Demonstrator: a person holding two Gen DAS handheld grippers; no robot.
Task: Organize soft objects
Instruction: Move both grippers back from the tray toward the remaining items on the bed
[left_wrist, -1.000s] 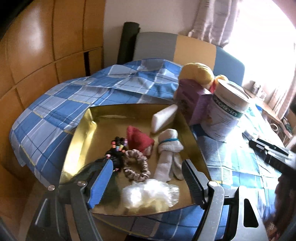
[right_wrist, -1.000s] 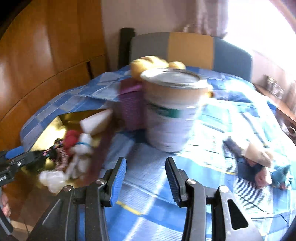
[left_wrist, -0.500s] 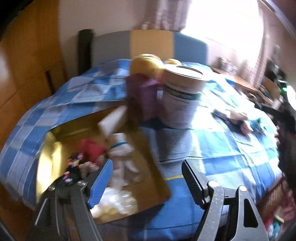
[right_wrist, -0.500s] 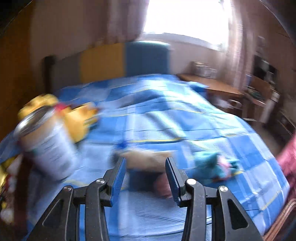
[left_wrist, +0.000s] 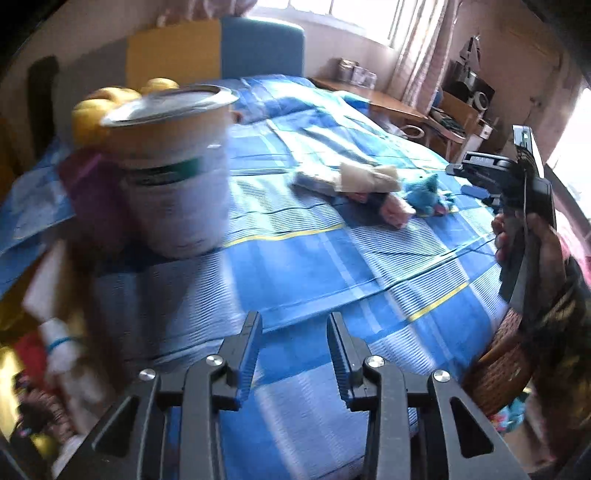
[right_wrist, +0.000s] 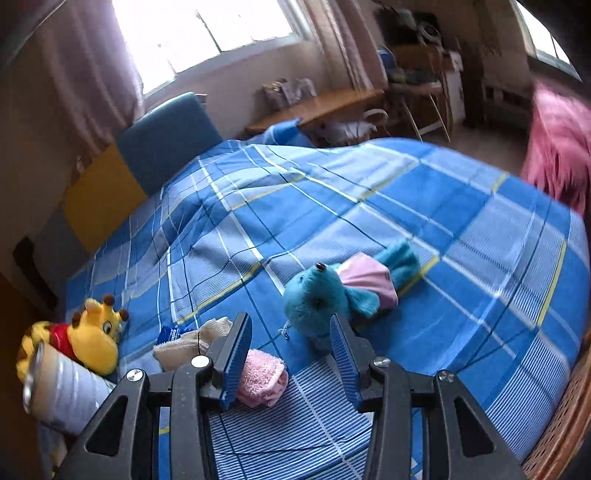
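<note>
A blue plush toy (right_wrist: 332, 291) with a pink skirt lies on the blue checked bedspread (right_wrist: 369, 206), just beyond my open, empty right gripper (right_wrist: 290, 354). A pink folded cloth (right_wrist: 260, 376) and a cream sock (right_wrist: 188, 341) lie by its left finger. In the left wrist view the same toy (left_wrist: 424, 194), pink cloth (left_wrist: 395, 214) and cream sock (left_wrist: 365, 177) lie far ahead to the right. My left gripper (left_wrist: 293, 347) is open and empty above the bedspread. The gold tray (left_wrist: 7, 369) with a white rolled sock (left_wrist: 59, 350) shows blurred at the left edge.
A large white tin (left_wrist: 173, 170) and a purple box (left_wrist: 92, 195) stand left of centre. A yellow giraffe plush (right_wrist: 92, 339) lies behind the tin (right_wrist: 62, 395). A wicker basket (left_wrist: 495, 373) sits at the bed's right edge. A pink furry thing (right_wrist: 557, 155) lies far right.
Both grippers have swung right, away from the gold tray. The right gripper now faces the blue plush toy close up. Both stay open and empty.
</note>
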